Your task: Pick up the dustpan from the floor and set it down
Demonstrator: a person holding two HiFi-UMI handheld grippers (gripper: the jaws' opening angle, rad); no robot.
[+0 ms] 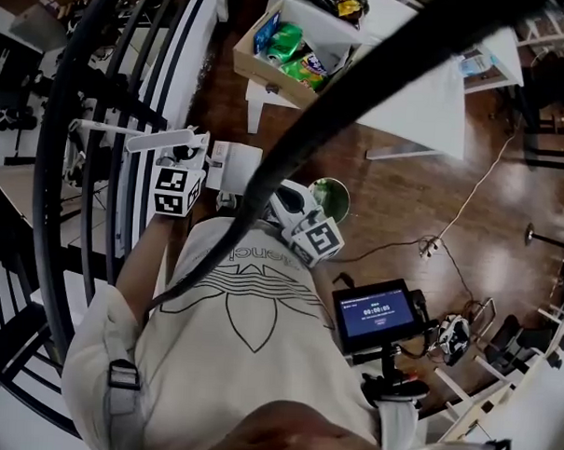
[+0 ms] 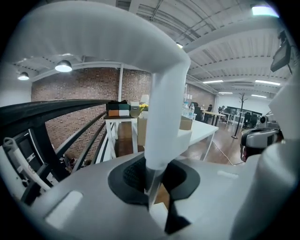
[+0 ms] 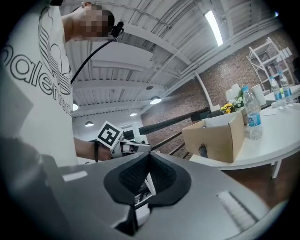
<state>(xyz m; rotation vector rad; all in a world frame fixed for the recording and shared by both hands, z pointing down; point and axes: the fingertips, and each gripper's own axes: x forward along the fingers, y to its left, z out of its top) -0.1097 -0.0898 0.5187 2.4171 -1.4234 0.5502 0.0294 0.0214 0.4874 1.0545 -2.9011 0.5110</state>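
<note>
The dustpan's white handle (image 2: pixel 161 112) rises from between my left gripper's (image 2: pixel 152 185) jaws and curves overhead to the left; the gripper is shut on it. In the head view the handle (image 1: pixel 163 140) sticks out to the left above the left gripper (image 1: pixel 186 157), held up at chest height beside the railing. A white flat piece (image 1: pixel 234 165) just right of it may be the pan; I cannot tell. My right gripper (image 1: pixel 281 203) hangs in front of the person's chest, its jaw tips (image 3: pixel 149 157) meeting with nothing held. It looks toward the left gripper (image 3: pixel 112 137).
Black railing bars (image 1: pixel 130 82) curve along the left. A white table (image 1: pixel 427 104) carries a cardboard box (image 1: pixel 290 44) of snack packets and a bottle (image 3: pixel 252 115). A green bowl (image 1: pixel 333 195), a screen unit (image 1: pixel 379 313) and a cable (image 1: pixel 470 200) lie over the wooden floor.
</note>
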